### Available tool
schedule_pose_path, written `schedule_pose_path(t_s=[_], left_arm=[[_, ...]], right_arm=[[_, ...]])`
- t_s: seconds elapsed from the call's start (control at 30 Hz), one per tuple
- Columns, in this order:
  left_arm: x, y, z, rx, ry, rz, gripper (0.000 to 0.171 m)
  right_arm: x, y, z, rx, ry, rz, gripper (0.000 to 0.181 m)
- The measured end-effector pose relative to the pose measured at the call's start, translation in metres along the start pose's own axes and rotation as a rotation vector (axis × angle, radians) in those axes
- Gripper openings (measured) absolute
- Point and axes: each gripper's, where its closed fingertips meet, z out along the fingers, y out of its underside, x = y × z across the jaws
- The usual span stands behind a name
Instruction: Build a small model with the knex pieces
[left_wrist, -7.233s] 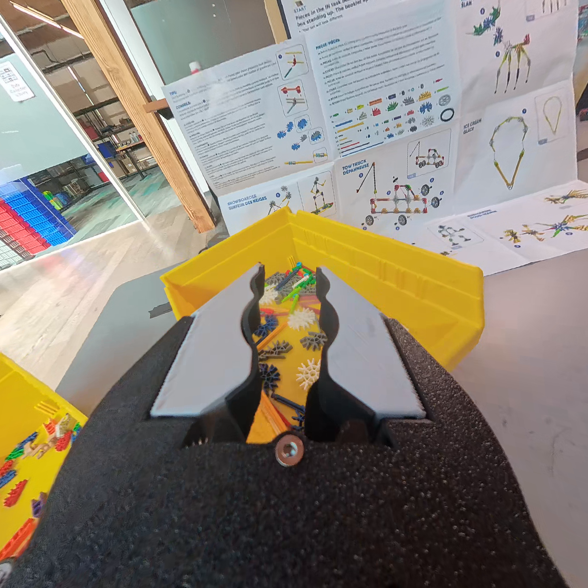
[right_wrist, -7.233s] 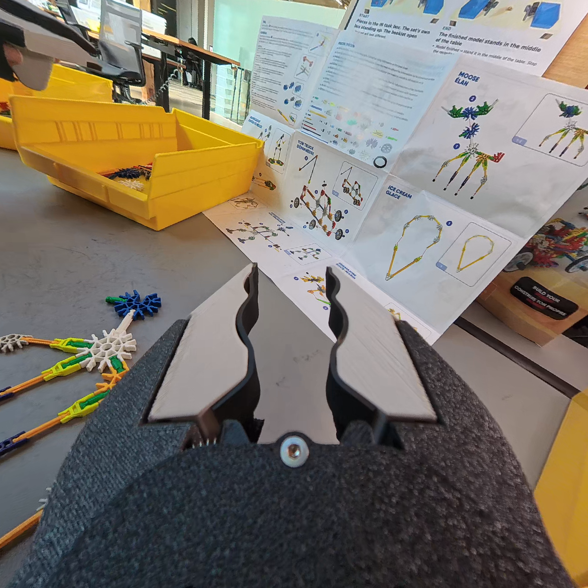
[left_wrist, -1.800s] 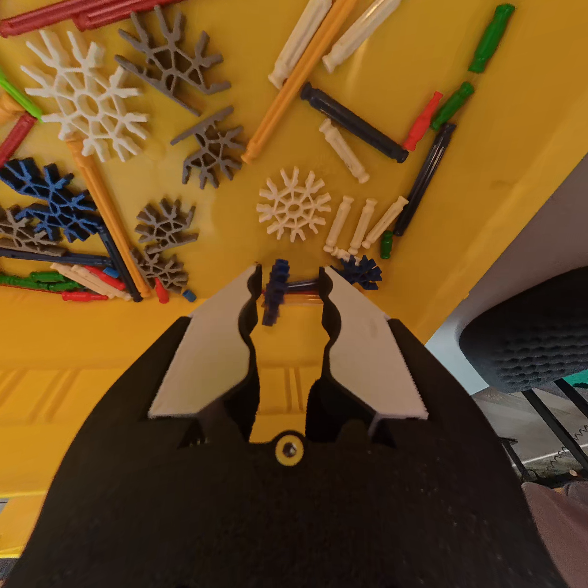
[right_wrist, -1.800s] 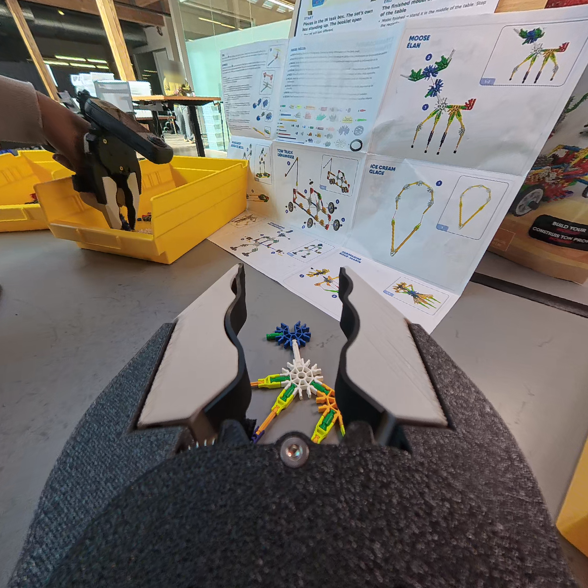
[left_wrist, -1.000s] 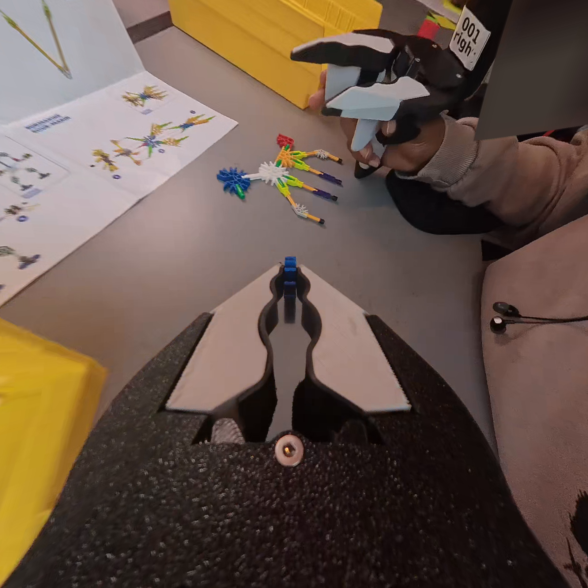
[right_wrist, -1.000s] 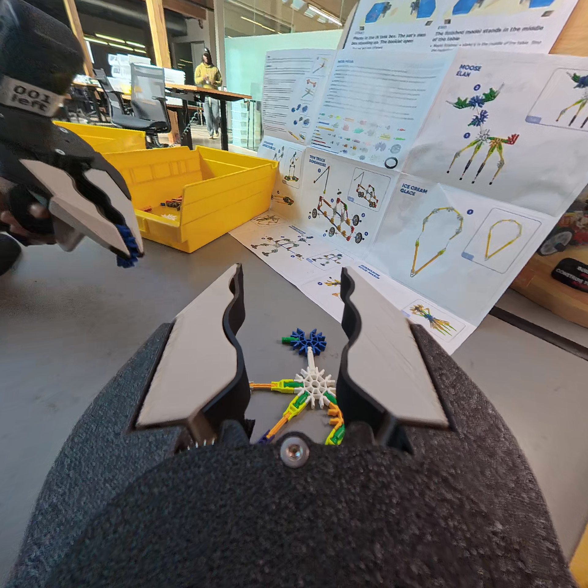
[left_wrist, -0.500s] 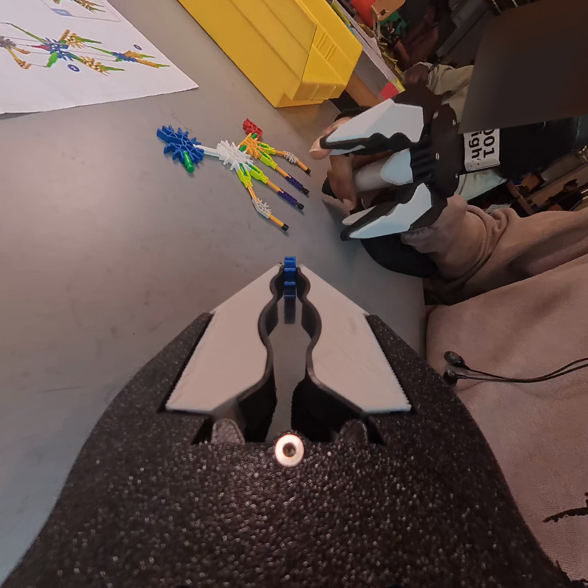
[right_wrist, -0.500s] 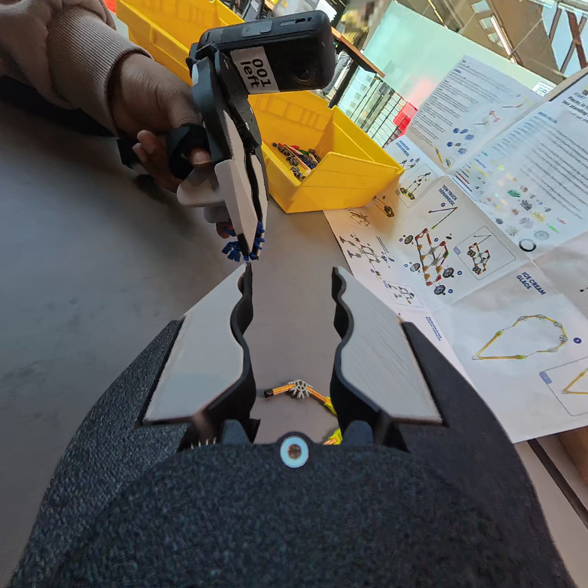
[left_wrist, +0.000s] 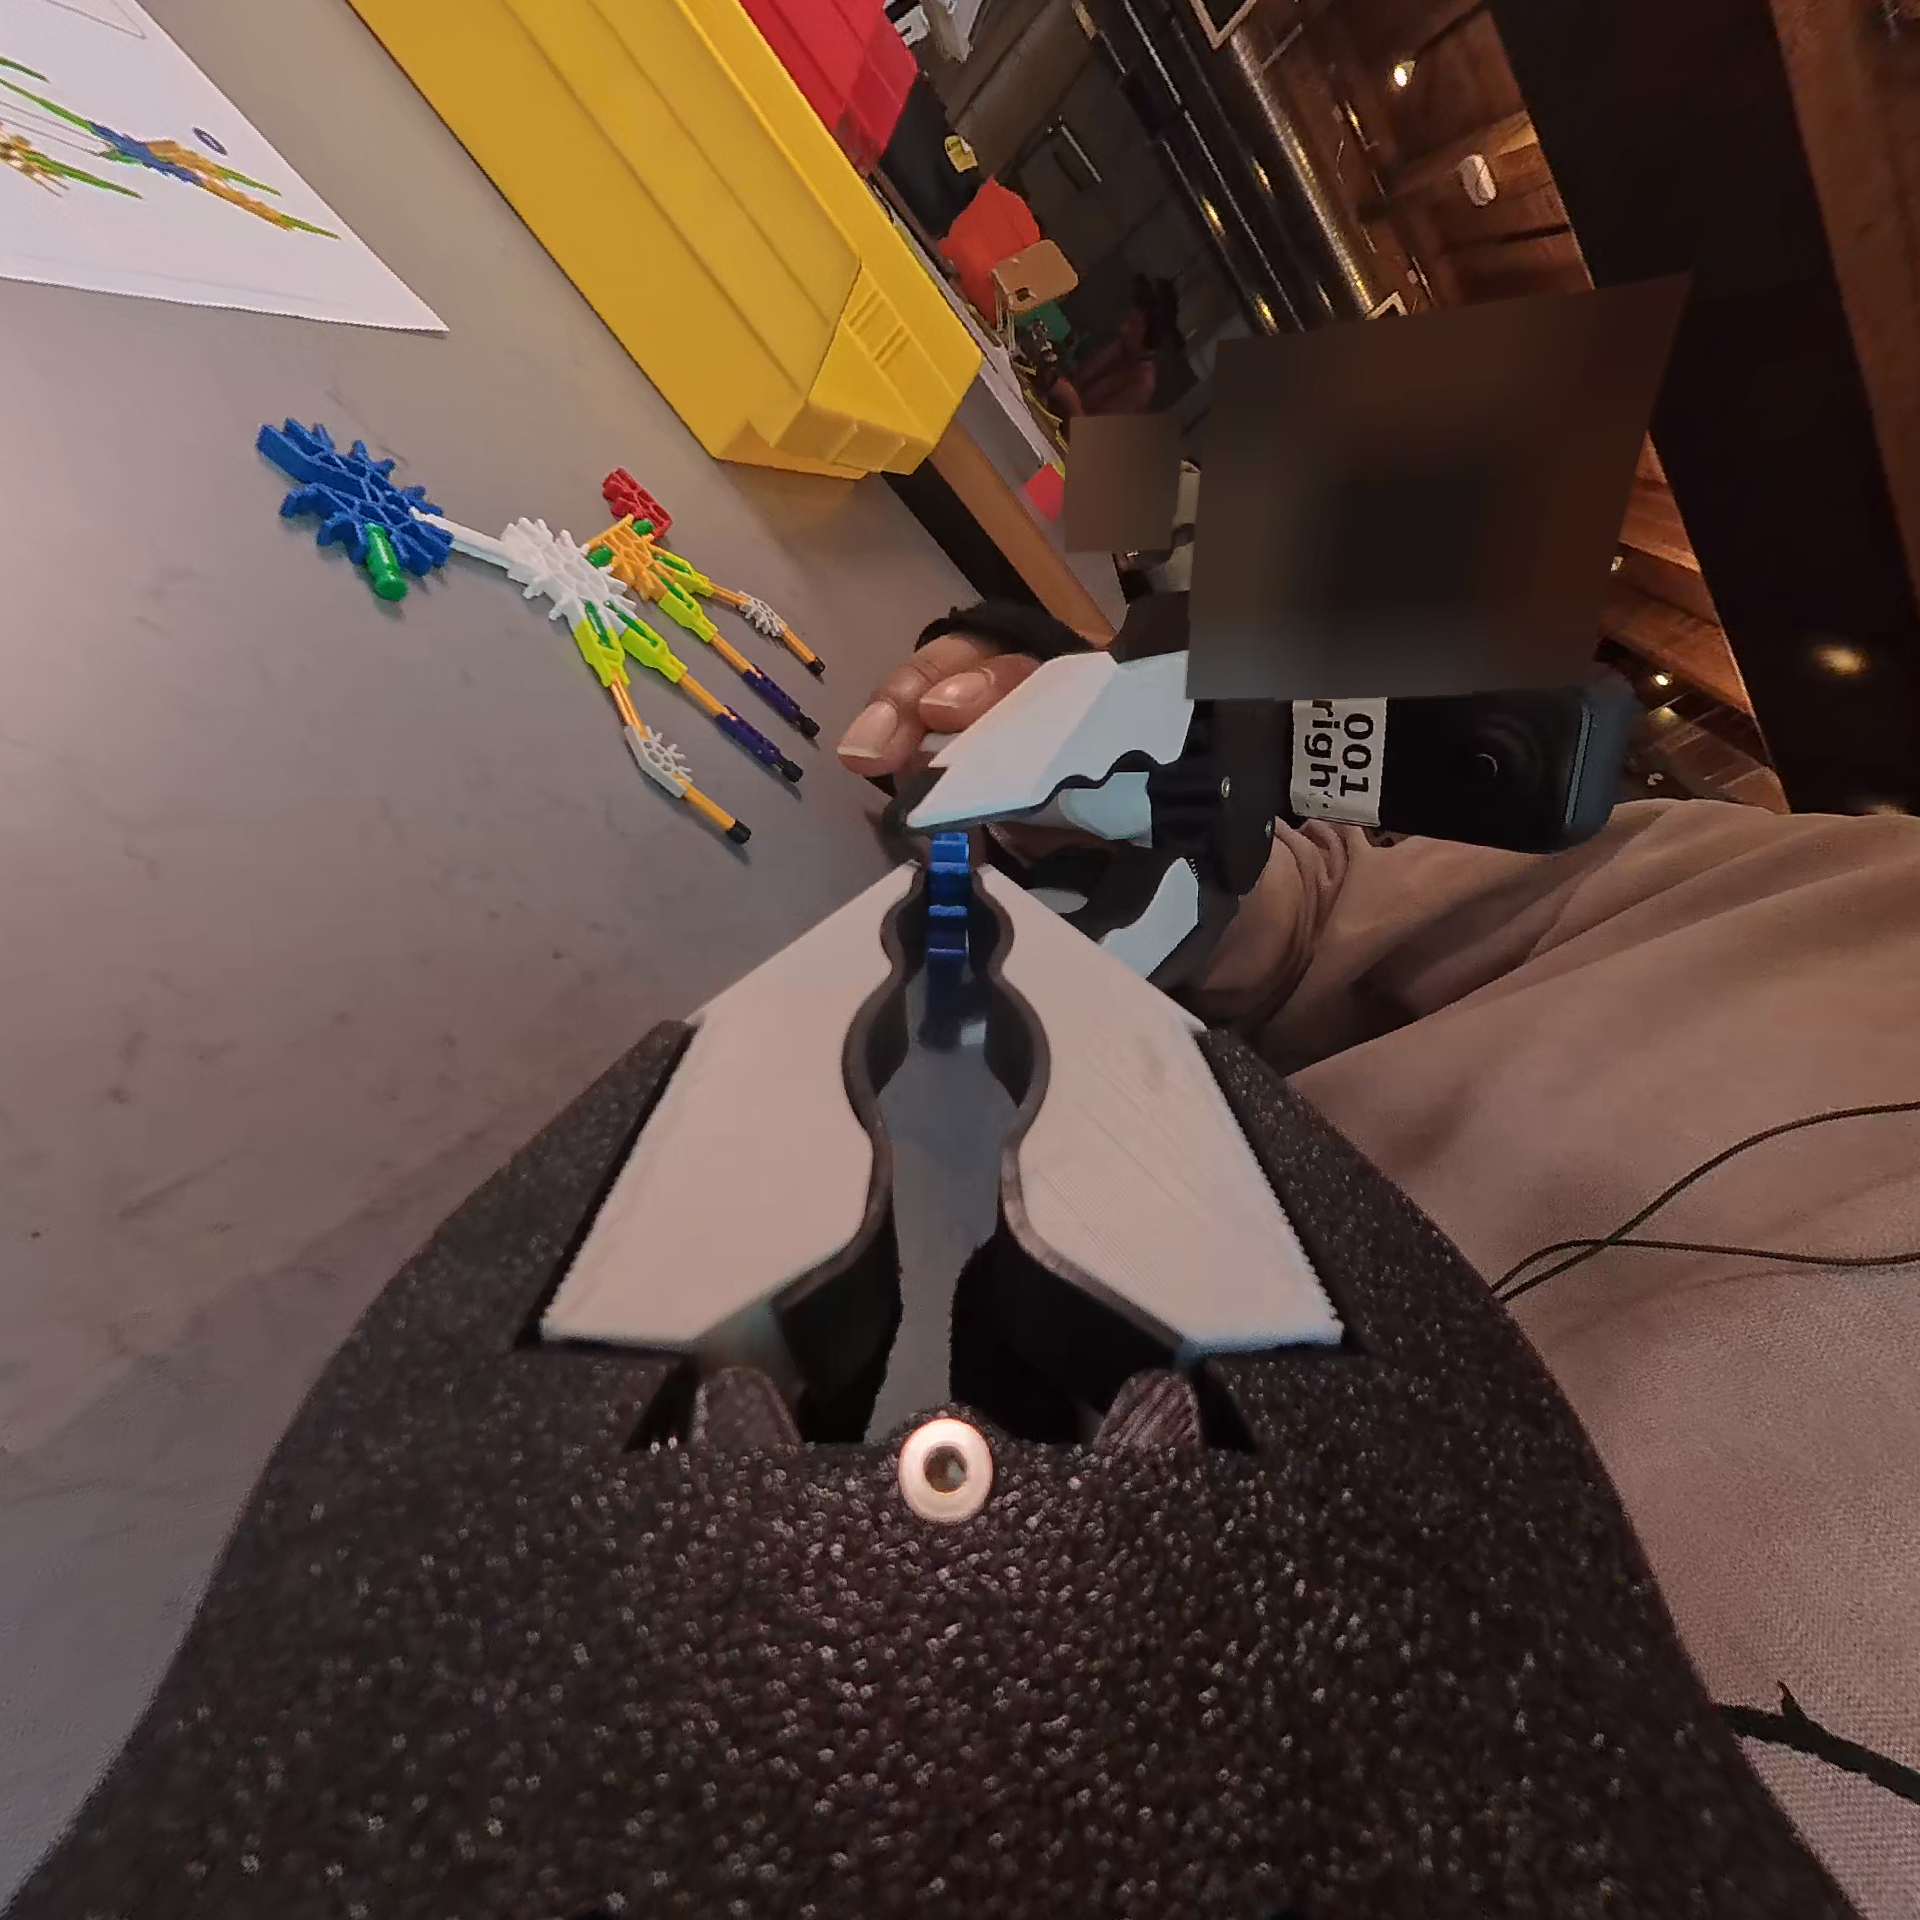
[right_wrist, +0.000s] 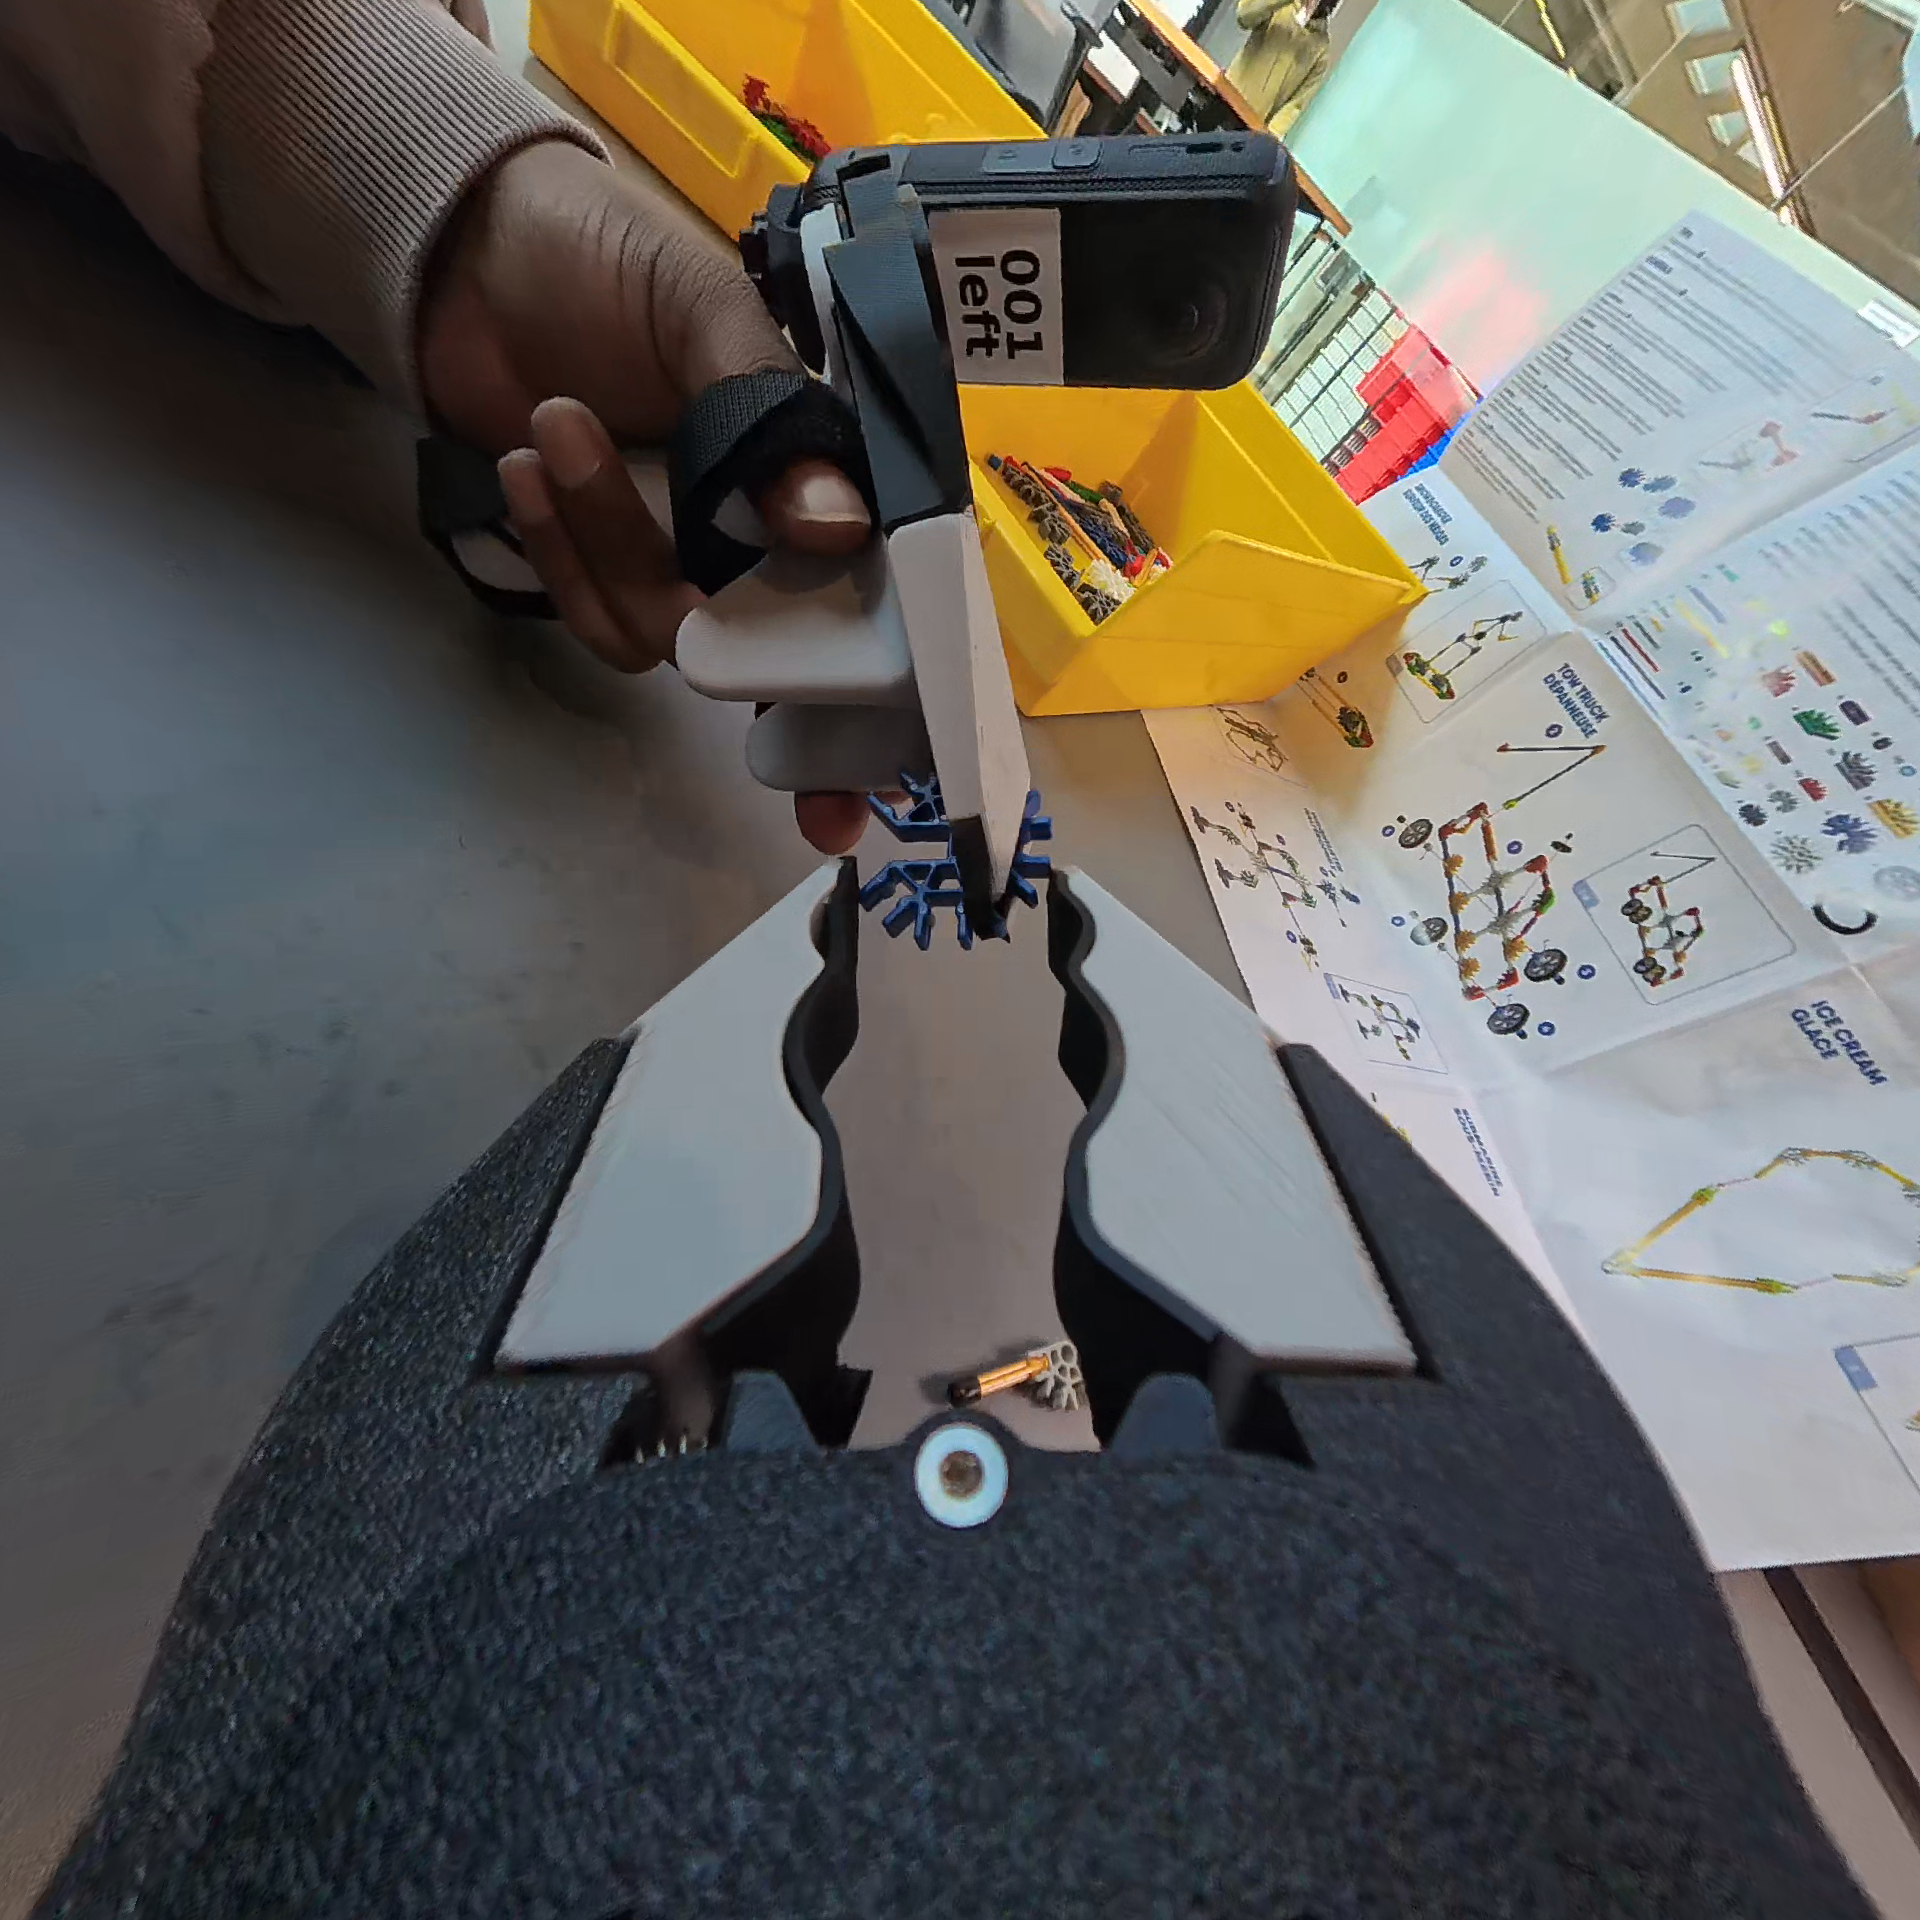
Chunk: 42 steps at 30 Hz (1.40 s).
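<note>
Blue snowflake connector (left_wrist: 948, 914) pinched edge-on at the tips of the left gripper (left_wrist: 948, 883), jaws pressed together on it. From the right wrist view the same connector (right_wrist: 925, 883) shows flat-on, spokes sticking out either side of the left gripper (right_wrist: 982, 862), which hangs tip-down above the grey table (right_wrist: 260, 831). A hand (right_wrist: 603, 343) in a tan sleeve grips its handle; a black camera sits on top.

Right gripper (right_wrist: 951, 883) spread wide, holding nothing. Its tips flank the connector closely; contact cannot be made out. In the left wrist view the right gripper (left_wrist: 977, 800) comes in from the right, one fingertip just above the connector.

Below the right gripper, low between its fingers, an orange rod with a white end piece (right_wrist: 1023, 1377) lies on the table.

Left wrist view, further out: a part-built model (left_wrist: 540, 582) flat on the table, blue connector at one end, white hub in the middle, green, orange and purple rods fanning out, a red piece beside it. Well apart from both grippers.

Yellow bin (right_wrist: 1247, 623) behind the left gripper holds a loose heap of rods and connectors: grey, white, red, green, orange. A second yellow bin (right_wrist: 665, 94) beyond it holds red and green pieces. Another yellow bin (left_wrist: 665, 218) near the model shows only its outside wall; contents hidden.

Instruction sheets (right_wrist: 1558, 831) spread on the table to the right of the bin.
</note>
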Motion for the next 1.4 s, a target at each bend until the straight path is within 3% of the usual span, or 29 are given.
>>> schedule_pose_path(t_s=[0.2,0.4,0.6,0.93,1.17,1.33,1.4], left_arm=[[-0.007,0.003,-0.009,-0.061,-0.082,0.151,0.011],[-0.02,0.038,-0.013,-0.327,-0.244,0.545,0.025],[-0.034,0.069,-0.007,-0.508,-0.329,0.696,0.034],[-0.043,0.068,-0.015,-0.513,-0.362,0.66,0.03],[-0.032,0.049,-0.021,-0.399,-0.311,0.568,0.039],[-0.042,0.062,-0.02,-0.475,-0.351,0.599,0.047],[-0.049,0.065,-0.02,-0.498,-0.391,0.624,0.037]], right_arm=[[-0.006,0.009,-0.007,-0.018,-0.102,0.085,0.035],[-0.055,0.042,-0.006,-0.245,-0.415,0.113,0.035],[-0.063,0.041,-0.001,-0.265,-0.474,0.131,0.036],[-0.036,0.054,-0.001,-0.284,-0.316,0.136,0.038],[0.005,0.051,-0.008,-0.201,-0.139,0.219,0.038],[0.035,0.044,-0.015,-0.113,-0.008,0.257,0.038],[0.045,0.042,-0.018,-0.083,0.035,0.277,0.037]])
